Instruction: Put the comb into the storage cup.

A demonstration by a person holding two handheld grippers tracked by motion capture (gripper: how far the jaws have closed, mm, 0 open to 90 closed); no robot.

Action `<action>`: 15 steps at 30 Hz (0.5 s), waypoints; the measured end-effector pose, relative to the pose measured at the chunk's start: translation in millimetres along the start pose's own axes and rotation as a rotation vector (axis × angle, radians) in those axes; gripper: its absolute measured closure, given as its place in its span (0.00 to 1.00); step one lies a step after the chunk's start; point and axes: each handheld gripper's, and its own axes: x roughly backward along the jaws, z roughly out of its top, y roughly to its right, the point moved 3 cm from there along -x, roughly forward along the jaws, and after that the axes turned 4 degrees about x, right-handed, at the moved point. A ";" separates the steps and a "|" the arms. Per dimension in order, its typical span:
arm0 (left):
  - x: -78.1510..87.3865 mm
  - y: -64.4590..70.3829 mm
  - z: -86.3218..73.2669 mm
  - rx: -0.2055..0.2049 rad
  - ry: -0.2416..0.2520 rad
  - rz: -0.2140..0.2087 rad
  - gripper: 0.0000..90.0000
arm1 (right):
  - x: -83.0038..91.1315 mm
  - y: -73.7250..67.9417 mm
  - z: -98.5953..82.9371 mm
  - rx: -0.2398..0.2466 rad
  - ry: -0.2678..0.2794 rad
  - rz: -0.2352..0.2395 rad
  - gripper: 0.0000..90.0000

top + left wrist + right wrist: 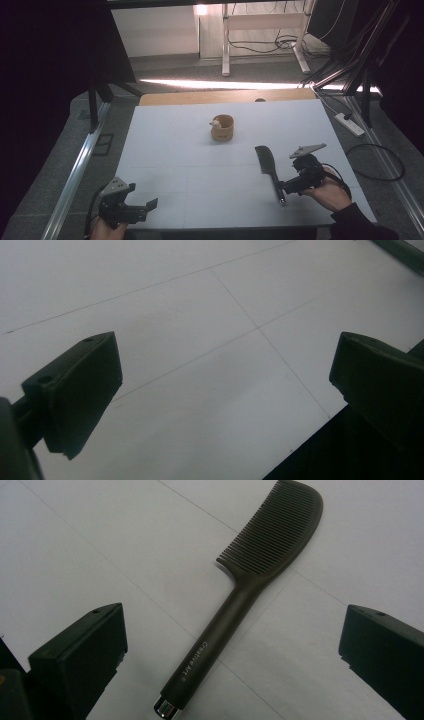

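Dim room, and the pale table (165,150) catches most of the light, its wooden far edge (225,96) just showing. Behind it a bright strip of light (220,84) cuts across the grey floor (165,67). A white desk frame (262,22) stands at the back wall, cables (260,46) looped beneath it. Off the table's right edge lies a white power strip (350,124) with a black cord (380,162) curling on the floor. Metal rails (75,175) run along both sides. Dark stands (97,95) loom at the left.

Both grippers are black, each topped by a grey three-cornered plate: the left gripper (142,206) and the right gripper (281,189). Their jaws are blocky, matte black wedges with small screw holes. A dark sleeve (356,224) covers the right forearm.
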 end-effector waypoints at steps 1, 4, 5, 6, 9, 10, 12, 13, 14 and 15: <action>0.0 0.0 0.0 0.000 0.000 0.000 0.01 | -1.4 -0.3 0.9 0.003 -0.006 0.002 0.00; -0.1 -0.1 0.0 0.000 0.000 -0.001 0.01 | -5.3 -1.3 3.4 0.011 -0.017 0.004 0.00; -0.1 -0.2 0.0 0.001 0.000 -0.001 0.01 | -6.9 -2.0 4.6 0.012 -0.020 0.007 0.00; -0.1 -0.3 0.0 0.002 0.000 -0.002 0.01 | -9.2 -3.0 6.9 0.019 -0.024 0.009 0.00; 0.0 -0.6 0.0 0.002 0.000 -0.003 0.01 | -12.4 -4.5 10.7 0.030 -0.029 0.010 0.00; 0.0 -0.7 0.0 0.003 0.000 -0.002 0.01 | -12.4 -4.5 10.7 0.030 -0.029 0.010 0.00; 0.1 -0.8 0.0 0.004 0.000 -0.003 0.01 | -14.6 -6.2 13.3 0.038 -0.035 0.013 0.00; 0.0 -0.7 0.0 0.007 0.001 -0.004 0.01 | -15.8 -6.9 14.5 0.048 -0.041 0.013 0.00; -0.1 -0.7 0.0 0.008 0.002 -0.005 0.01 | -17.3 -8.0 15.6 0.054 -0.042 0.013 0.00; -0.1 -0.7 0.0 0.009 0.002 -0.005 0.01 | -18.7 -9.1 16.8 0.058 -0.046 0.012 0.00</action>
